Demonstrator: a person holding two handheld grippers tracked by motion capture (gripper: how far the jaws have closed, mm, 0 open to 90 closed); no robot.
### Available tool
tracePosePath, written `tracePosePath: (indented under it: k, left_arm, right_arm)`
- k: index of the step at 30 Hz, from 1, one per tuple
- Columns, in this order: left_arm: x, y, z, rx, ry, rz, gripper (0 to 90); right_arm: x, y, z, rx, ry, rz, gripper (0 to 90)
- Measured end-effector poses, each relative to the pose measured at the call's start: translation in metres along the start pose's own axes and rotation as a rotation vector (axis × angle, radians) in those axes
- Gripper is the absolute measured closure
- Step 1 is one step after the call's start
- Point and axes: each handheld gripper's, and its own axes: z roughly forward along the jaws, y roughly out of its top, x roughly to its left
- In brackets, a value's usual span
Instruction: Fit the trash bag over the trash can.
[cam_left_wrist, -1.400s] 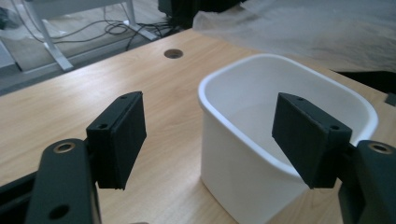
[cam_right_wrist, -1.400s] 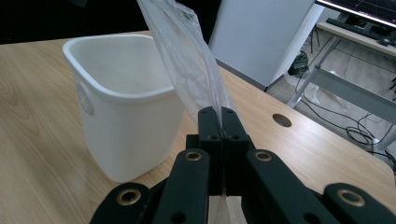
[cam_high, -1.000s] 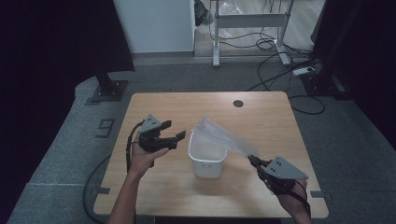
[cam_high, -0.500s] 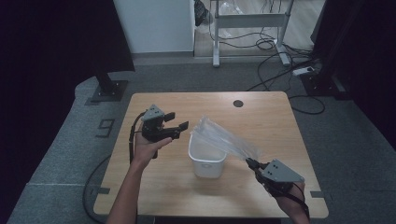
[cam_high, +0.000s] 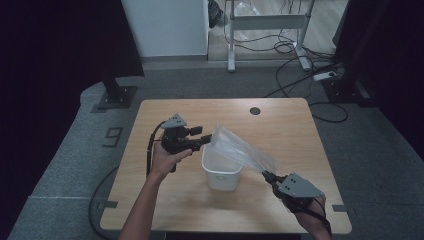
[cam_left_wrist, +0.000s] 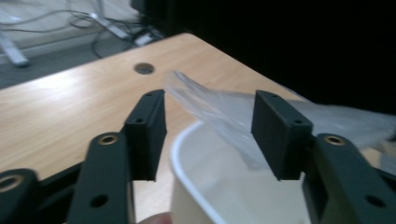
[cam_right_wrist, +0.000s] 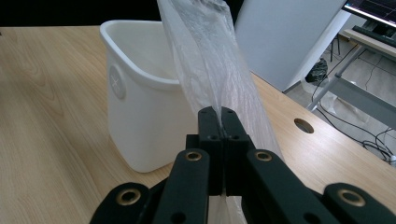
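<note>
A small white bin (cam_high: 221, 172) stands upright at the middle of the wooden table (cam_high: 280, 125). A clear plastic bag (cam_high: 241, 148) stretches slantwise above the bin, from its left rim toward the right front. My right gripper (cam_high: 266, 175) is shut on the bag's (cam_right_wrist: 212, 60) lower end, in front of the bin (cam_right_wrist: 135, 126). My left gripper (cam_high: 206, 140) is open at the bag's upper left end. In the left gripper view the bag (cam_left_wrist: 219, 109) lies between the spread jaws, over the bin's rim (cam_left_wrist: 180, 156); the fingers (cam_left_wrist: 148, 133) are apart from it.
A round cable hole (cam_high: 255, 110) sits near the table's far edge. Bare tabletop lies left and right of the bin. Beyond the table are a white panel (cam_high: 165, 25), a metal stand (cam_high: 265, 22) and floor cables (cam_high: 320, 95).
My left gripper has moved right and forward, up to the bag's upper end by the bin. My right gripper has held the bag, shifting slightly.
</note>
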Motion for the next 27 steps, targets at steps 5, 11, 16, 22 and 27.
tracePosePath:
  k: [5,11,16,22,27]
  left_arm:
    - [-0.006,-0.005,0.009,0.07,-0.065,0.023,55.1]
    - [-0.012,-0.01,0.015,0.114,-0.089,0.053,65.3]
    - [-0.015,-0.017,0.016,0.136,-0.092,0.054,75.2]
    - [-0.02,-0.027,0.017,0.153,-0.126,0.054,77.4]
    - [-0.022,-0.031,0.02,0.164,-0.137,0.051,75.3]
  right_arm:
    - [0.001,0.001,-0.001,-0.007,0.003,-0.009,89.0]
    - [0.004,0.003,-0.003,-0.025,0.015,-0.033,88.9]
    - [0.002,0.005,-0.004,-0.026,0.004,-0.026,89.0]
    - [0.0,0.009,-0.005,-0.035,0.001,-0.027,88.9]
    - [-0.001,0.013,-0.003,-0.033,-0.005,-0.021,88.8]
